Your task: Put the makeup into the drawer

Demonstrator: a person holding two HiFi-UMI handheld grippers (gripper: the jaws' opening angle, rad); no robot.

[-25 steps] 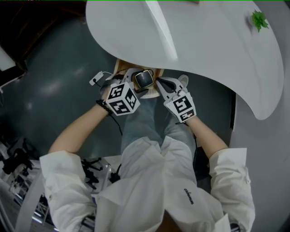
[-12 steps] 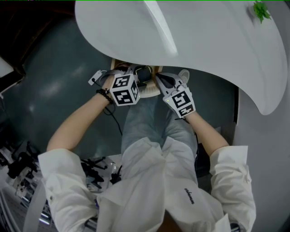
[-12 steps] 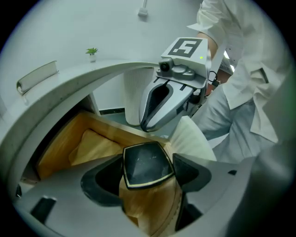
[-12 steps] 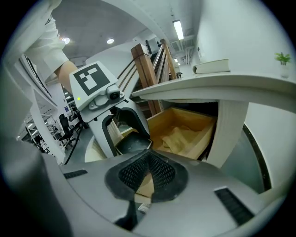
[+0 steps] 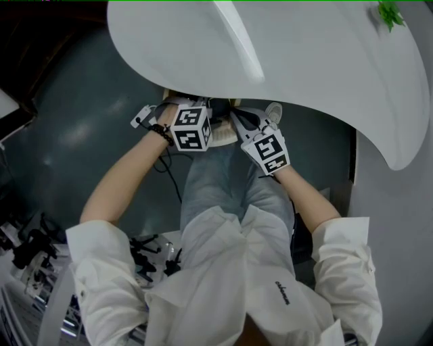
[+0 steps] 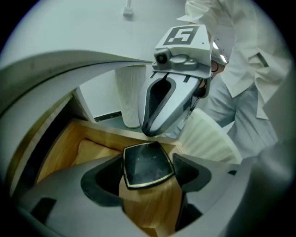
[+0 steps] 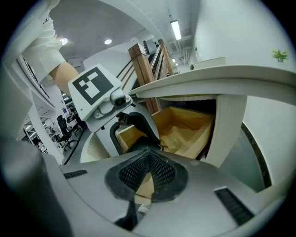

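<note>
While the left gripper's (image 6: pixel 148 175) jaws pinch it by two opposite sides, the compact (image 6: pixel 147 163), black with a gold rim, hangs face up over the wooden inside of the open drawer (image 6: pixel 59 147), near its right end. The right gripper (image 7: pixel 147 155) is just right of it, apart from it, with its mesh pads pressed together at the tips and nothing between them.

The drawer is pulled out from under a white table (image 5: pixel 304 61) with a curved edge, which stands on a ribbed white pedestal (image 6: pixel 131 95). A small green plant (image 5: pixel 388 15) sits at the table's far right. Below is a dark grey-green floor (image 5: pixel 95 135). Behind the person, the right gripper view shows ceiling lights and a wooden stair rail (image 7: pixel 144 65).

In the head view the table edge and the marker cubes cover most of the drawer, and the compact is only a dark patch there. Something tan and crumpled (image 7: pixel 179 134) lies in the drawer; whether it is a bag or a liner I cannot tell.
</note>
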